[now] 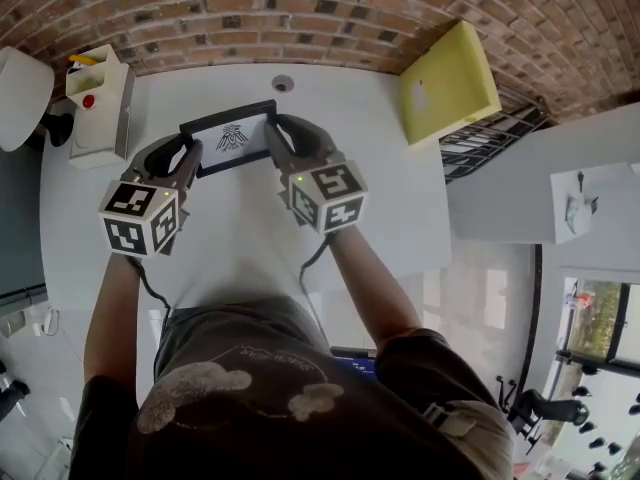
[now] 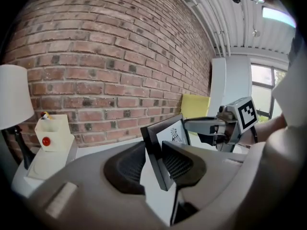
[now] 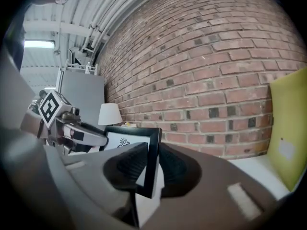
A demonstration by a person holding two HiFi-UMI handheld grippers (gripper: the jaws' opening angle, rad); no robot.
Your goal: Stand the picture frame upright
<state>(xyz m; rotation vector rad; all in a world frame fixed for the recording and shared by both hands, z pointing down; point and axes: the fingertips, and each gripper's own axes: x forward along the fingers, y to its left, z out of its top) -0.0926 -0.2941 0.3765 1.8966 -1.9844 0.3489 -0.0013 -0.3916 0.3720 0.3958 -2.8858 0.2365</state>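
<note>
The picture frame [image 1: 231, 137] is black with a white mat and a small dark drawing. It is held over the white table [image 1: 380, 198] near the brick wall, its face tilted up toward me. My left gripper [image 1: 191, 156] is shut on the frame's left end, and in the left gripper view the frame [image 2: 168, 137] stands pinched between the two pads. My right gripper [image 1: 278, 140] is shut on the right end, and in the right gripper view the frame's edge [image 3: 152, 152] sits between the pads. Each gripper view also shows the other gripper across the frame: the right gripper [image 2: 221, 127] and the left gripper [image 3: 72, 131].
A white box with a red button [image 1: 97, 103] and a white lamp [image 1: 20, 93] stand at the table's back left. A yellow board [image 1: 448, 81] leans at the back right above a wire rack [image 1: 490, 133]. A small round fitting [image 1: 283, 83] lies behind the frame.
</note>
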